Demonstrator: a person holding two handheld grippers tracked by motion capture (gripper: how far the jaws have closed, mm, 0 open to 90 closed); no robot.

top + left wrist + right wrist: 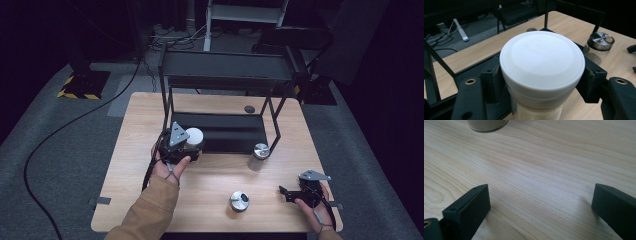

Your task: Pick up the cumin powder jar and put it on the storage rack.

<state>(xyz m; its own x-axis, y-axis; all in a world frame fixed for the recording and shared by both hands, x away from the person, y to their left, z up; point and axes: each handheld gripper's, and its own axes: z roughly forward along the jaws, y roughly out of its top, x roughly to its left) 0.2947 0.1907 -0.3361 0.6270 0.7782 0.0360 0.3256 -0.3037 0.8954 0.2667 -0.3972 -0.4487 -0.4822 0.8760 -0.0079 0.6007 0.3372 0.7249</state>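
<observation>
left of centre in the high view, the left gripper (192, 145) is clamped on a white jar (541, 72) just under its wide lid, at the front edge of the black shelf (225, 131). it looks like smooth, stiff plastic, probably light and slippery, so below the lid rim seems the safest hold. at lower right, the right gripper (540, 202) rests wide open and empty on the table (531, 162).

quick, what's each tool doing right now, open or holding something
Left tool: closed on the white-lidded jar, by the black rack.
Right tool: open, holding nothing, over the bare wooden table.
</observation>
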